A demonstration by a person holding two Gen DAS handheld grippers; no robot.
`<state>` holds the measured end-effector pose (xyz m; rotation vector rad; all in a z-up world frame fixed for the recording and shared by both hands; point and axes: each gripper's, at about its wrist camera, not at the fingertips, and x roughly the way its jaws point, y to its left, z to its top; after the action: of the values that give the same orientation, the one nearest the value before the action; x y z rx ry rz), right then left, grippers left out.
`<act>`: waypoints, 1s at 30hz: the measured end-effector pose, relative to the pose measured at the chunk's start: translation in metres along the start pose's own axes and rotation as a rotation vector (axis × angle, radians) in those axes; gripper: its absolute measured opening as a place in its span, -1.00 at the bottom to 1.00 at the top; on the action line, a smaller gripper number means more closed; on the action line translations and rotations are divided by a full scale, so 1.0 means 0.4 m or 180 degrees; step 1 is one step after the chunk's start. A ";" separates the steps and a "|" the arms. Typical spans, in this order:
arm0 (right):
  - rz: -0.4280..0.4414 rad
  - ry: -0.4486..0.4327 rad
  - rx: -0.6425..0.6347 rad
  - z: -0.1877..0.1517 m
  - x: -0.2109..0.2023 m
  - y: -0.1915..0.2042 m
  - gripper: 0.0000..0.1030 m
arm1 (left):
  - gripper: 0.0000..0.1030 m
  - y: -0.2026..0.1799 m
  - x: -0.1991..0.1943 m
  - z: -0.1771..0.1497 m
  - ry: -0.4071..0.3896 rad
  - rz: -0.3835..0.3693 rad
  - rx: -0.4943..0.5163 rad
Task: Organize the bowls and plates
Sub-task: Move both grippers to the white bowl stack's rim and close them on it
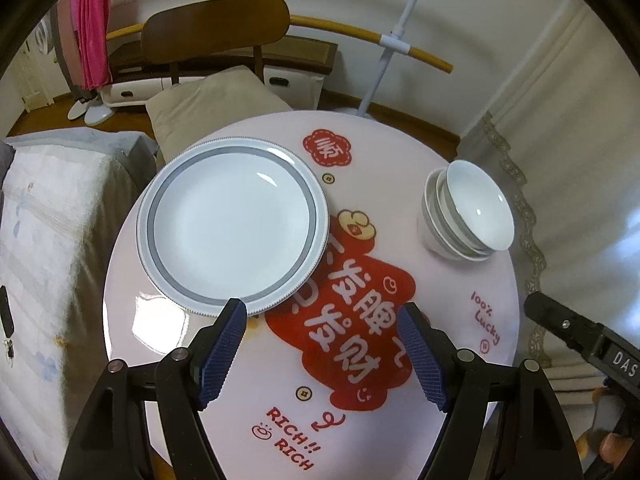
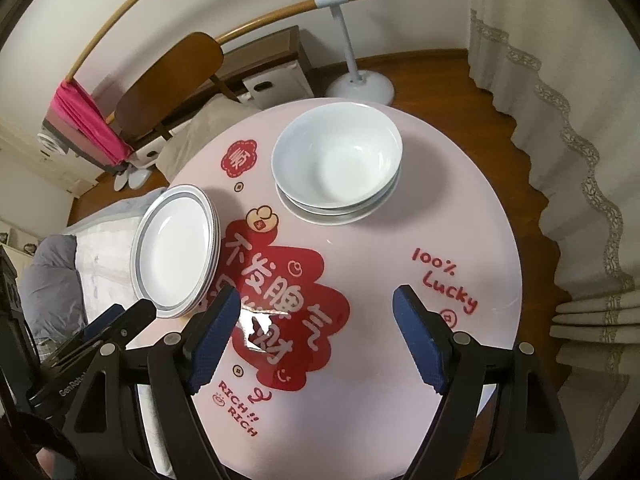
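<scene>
Left wrist view: mounted just behind the left gripper [image 1: 324, 312], looking steeply down along the two fingers onto the round table [image 1: 460, 360], from close above its near edge. Nearest to the stack of plates [image 1: 232, 224], with the stack of bowls [image 1: 466, 212] farther right.

Right wrist view: mounted behind the right gripper [image 2: 314, 300], also facing steeply down, from farther right, close to the table [image 2: 460, 216].

Shared by both: table top, plates [image 2: 176, 252], bowls [image 2: 338, 168], chair [image 1: 216, 28] behind.
</scene>
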<state>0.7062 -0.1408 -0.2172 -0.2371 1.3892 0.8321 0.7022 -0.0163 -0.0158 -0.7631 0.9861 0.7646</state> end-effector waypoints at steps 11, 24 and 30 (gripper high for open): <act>-0.0050 -0.0068 0.0053 0.083 0.011 -0.096 0.56 | 0.43 -0.073 0.055 0.024 0.0006 -0.0052 -0.0143; 0.0306 0.0434 -0.0313 0.293 0.196 -0.211 0.56 | 0.43 -0.270 0.272 0.142 0.0128 0.0045 -0.0647; 0.0415 0.0682 -0.0415 0.318 0.278 -0.218 0.56 | 0.42 -0.298 0.369 0.175 0.0242 0.0110 -0.0741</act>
<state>0.8549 -0.0833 -0.3208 -0.3471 1.5644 1.0306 0.8833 0.0110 -0.1018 -0.9845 0.9909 0.8961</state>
